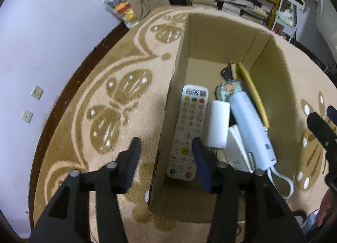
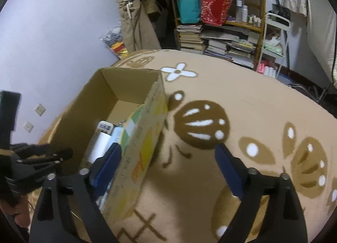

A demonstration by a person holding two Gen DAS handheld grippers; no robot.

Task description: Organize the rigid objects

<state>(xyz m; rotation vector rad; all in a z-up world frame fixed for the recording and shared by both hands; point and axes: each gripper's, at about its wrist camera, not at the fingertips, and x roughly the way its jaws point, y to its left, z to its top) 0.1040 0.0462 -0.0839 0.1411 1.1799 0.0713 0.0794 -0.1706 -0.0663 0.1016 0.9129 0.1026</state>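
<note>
**Both grippers spread over the cardboard box, holding nothing**

Left wrist view: the left gripper (image 1: pixel 166 148) hangs above the left wall of the open cardboard box (image 1: pixel 210 38), its jaws spread wide and empty; one finger is over the butterfly-patterned blanket (image 1: pixel 118 87), the other over the box interior, in front of the lower end of a white remote control (image 1: pixel 188 120). The remote lies flat on the box floor, QR codes printed at its top end; the text there is too small to read. Just beside it lie a white cylinder (image 1: pixel 218 124), a pale blue hair dryer (image 1: pixel 250 125) with a white cord, a gold stick-like object (image 1: pixel 252 93), and a printed case (image 1: pixel 229 88). The right gripper (image 1: pixel 322 125) shows at the right edge.

Right wrist view: the right gripper (image 2: pixel 168 158) has its jaws spread wide, empty, straddling the box's right wall (image 2: pixel 145 144), which carries yellow and green printing whose writing is blurred. One finger is inside the box, the other over the blanket. On the bookshelf (image 2: pixel 221 21) a dark box reads "40". The left gripper (image 2: pixel 42 158) appears at the left edge.
</note>
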